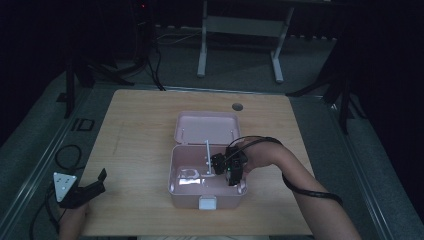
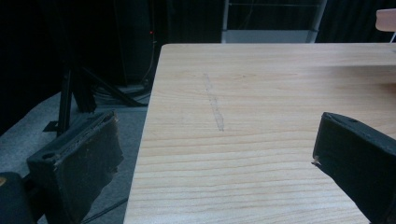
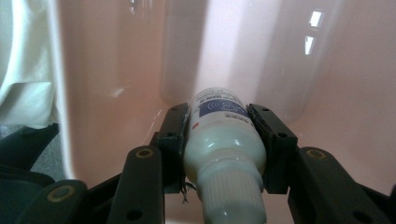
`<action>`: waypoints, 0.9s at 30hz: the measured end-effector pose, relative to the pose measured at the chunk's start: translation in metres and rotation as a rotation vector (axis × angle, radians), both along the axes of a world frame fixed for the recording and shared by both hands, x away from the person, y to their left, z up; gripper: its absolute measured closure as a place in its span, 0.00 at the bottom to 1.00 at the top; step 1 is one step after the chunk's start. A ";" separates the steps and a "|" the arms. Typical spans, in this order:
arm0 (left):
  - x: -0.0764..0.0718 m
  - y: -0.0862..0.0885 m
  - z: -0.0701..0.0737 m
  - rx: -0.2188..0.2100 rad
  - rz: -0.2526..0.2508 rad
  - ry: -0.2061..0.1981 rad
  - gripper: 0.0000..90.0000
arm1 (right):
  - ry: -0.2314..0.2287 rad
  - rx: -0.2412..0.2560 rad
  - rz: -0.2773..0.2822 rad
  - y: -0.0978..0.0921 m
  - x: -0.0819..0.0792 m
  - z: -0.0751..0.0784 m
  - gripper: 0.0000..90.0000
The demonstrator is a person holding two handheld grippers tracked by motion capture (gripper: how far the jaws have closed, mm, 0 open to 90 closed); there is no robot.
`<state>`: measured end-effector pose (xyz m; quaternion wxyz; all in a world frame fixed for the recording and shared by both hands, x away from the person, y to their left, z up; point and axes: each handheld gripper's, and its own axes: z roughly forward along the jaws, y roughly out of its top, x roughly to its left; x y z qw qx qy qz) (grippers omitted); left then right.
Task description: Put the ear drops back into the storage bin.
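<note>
Bottle [image 3: 224, 140] clamped in right claw [image 1: 231, 169] inside pink box [image 1: 175, 170]; left claw [image 1: 95, 184] open, table edge.

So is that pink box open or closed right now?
Open. The pink box has its lid swung back flat on the table, and the right gripper reaches inside holding a small white bottle.

1. Pink box [image 1: 207, 192]: walls close around right gripper [image 1: 231, 169] and its bottle [image 3: 223, 135]; little side room inside.
2. Raised lid [image 1: 206, 127] blocks the far side.
3. Counter [image 1: 135, 130] left of box bare; left gripper [image 1: 92, 187] there, fingers [image 2: 79, 158] apart.
</note>
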<state>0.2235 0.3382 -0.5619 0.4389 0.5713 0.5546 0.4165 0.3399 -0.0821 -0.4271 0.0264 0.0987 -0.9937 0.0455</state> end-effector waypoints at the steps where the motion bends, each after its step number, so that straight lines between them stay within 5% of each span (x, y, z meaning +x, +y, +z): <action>1: 0.000 0.000 0.000 0.001 0.000 0.000 0.02 | -0.002 -0.005 0.008 0.000 0.000 -0.003 0.66; 13: 0.000 0.000 0.000 -0.001 -0.003 0.003 0.02 | 0.001 -0.031 0.088 0.005 -0.001 -0.034 0.66; 27: 0.000 0.000 0.000 -0.002 -0.009 0.002 0.02 | 0.009 -0.056 0.061 0.007 0.002 -0.055 0.66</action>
